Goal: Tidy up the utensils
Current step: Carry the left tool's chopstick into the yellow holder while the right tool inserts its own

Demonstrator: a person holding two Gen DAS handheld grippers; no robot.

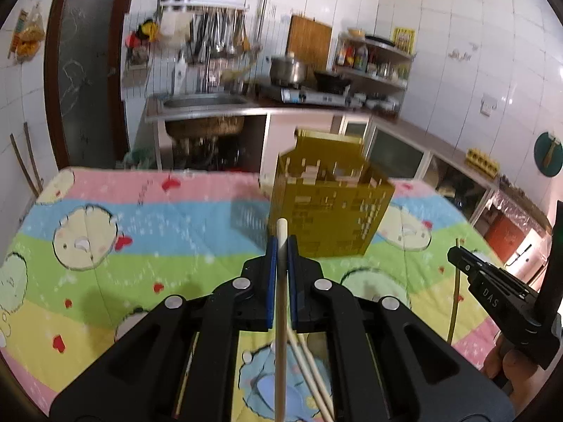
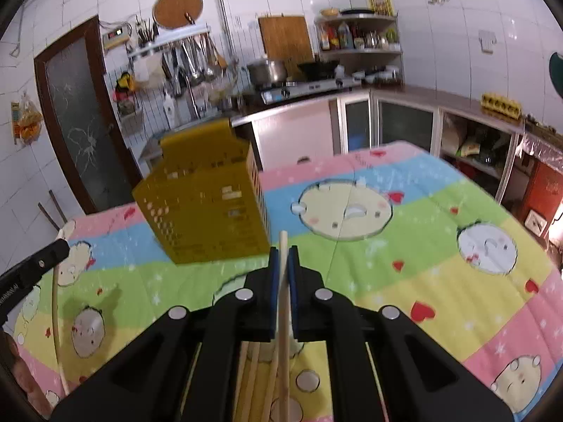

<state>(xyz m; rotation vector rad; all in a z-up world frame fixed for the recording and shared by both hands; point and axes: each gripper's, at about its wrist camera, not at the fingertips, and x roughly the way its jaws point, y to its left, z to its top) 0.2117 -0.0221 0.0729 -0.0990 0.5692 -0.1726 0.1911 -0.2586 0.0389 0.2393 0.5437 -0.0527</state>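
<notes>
Chopstick clamped in each claw, holder ahead.

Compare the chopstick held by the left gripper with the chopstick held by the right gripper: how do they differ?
The pale round wooden chopstick in the left gripper looks cream-white; the darker tan wooden chopstick in the right gripper looks more yellow-brown. The left chopstick's tip lies against the front of the yellow perforated plastic holder in its view; the right chopstick's tip sits at that holder's lower right corner. Both are clamped between blue pads, pointing forward.
</notes>
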